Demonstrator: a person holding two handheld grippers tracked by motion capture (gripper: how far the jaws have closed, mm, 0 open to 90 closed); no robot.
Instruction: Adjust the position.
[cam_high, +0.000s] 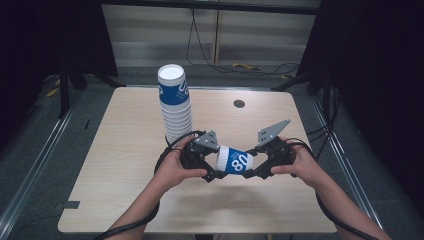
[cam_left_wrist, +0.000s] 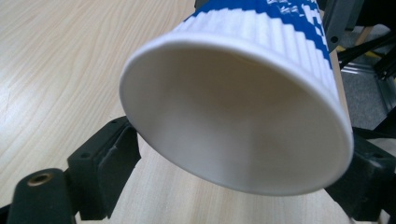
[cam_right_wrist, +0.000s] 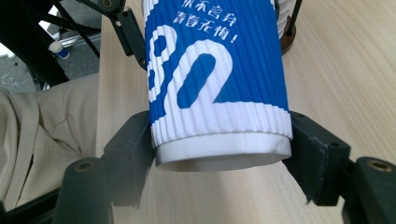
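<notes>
A blue and white ribbed paper cup (cam_high: 235, 161) lies on its side in the air, held between the two grippers just above the front of the table. My right gripper (cam_high: 252, 167) is shut on the cup's base end; its gripper view has both black pads pressed on the white ribs near the bottom rim of the cup (cam_right_wrist: 215, 70), gripper (cam_right_wrist: 222, 140). My left gripper (cam_high: 216, 160) is at the mouth end. In its view the wide open rim of the cup (cam_left_wrist: 233, 116) sits between the jaws with both pads against it, gripper (cam_left_wrist: 243, 144).
A tall stack of the same cups (cam_high: 175, 105) stands upright behind the left hand, its foot on a dark round base (cam_right_wrist: 286, 44). The wooden table (cam_high: 125, 175) has a small dark hole (cam_high: 239, 103) at the back. Cables trail from both grippers.
</notes>
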